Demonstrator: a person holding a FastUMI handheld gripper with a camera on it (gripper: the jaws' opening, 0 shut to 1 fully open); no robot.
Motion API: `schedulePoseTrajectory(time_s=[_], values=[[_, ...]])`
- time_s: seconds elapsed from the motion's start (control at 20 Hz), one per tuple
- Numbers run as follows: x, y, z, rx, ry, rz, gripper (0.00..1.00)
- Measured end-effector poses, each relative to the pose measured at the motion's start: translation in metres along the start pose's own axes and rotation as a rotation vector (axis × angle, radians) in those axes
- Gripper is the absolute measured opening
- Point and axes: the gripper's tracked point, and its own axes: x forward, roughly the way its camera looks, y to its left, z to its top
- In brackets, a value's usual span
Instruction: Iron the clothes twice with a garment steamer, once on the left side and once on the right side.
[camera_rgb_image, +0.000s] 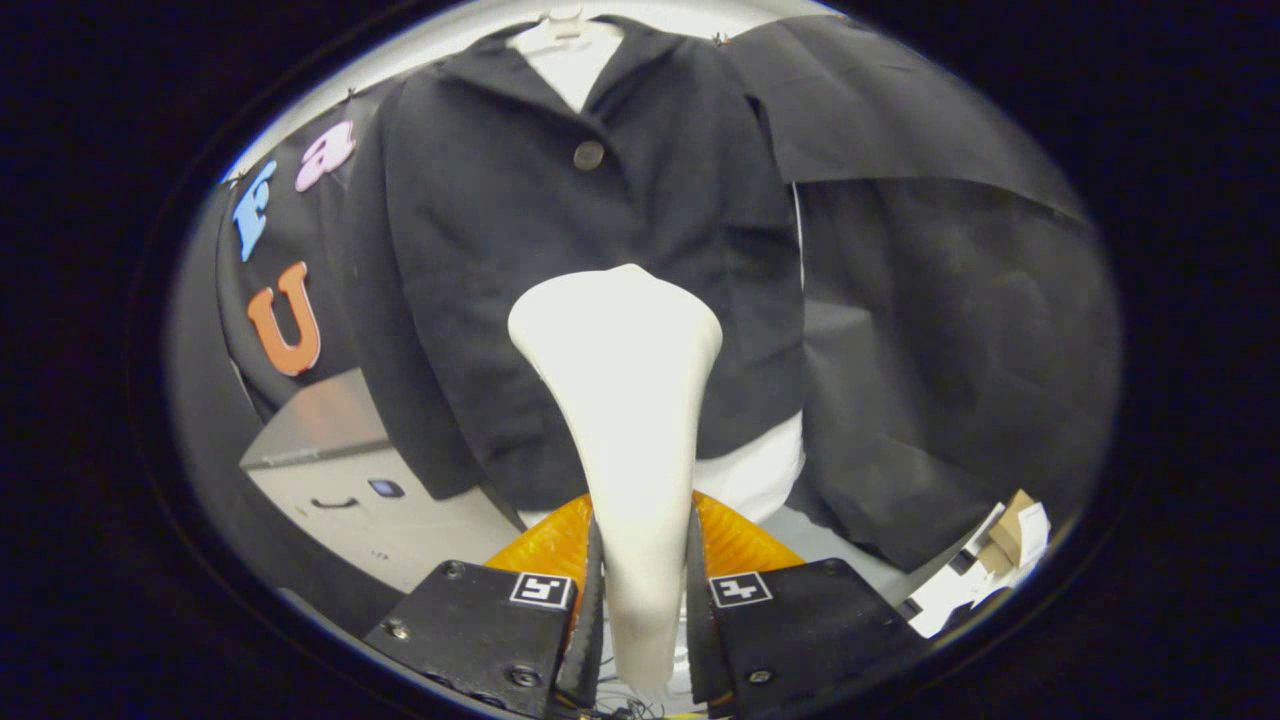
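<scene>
One pale box (370, 500), low beside the jacket's hem. One dark jacket (520, 250), hung on one hanger (562, 22) over one white garment (575, 65); one button (588, 155) visible. One white garment steamer (625, 400), handle clamped between both fingers of the gripper (640, 600), head just before the jacket's front. One cardboard carton (1010, 530), far side.

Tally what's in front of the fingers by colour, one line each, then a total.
Black: 1, the jacket on its hanger.
White: 3, the steamer clamped between the fingers, the garment under the jacket, the hanger.
Orange: 1, the ribbed object beyond the fingers.
Grey: 1, the cabinet.
Total: 6.
</scene>
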Motion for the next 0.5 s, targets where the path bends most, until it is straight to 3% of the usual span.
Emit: schedulePoseTrajectory(time_s=[0.5], values=[[-0.040,-0.056,0.213,0.030,-0.304,-0.008,0.37]])
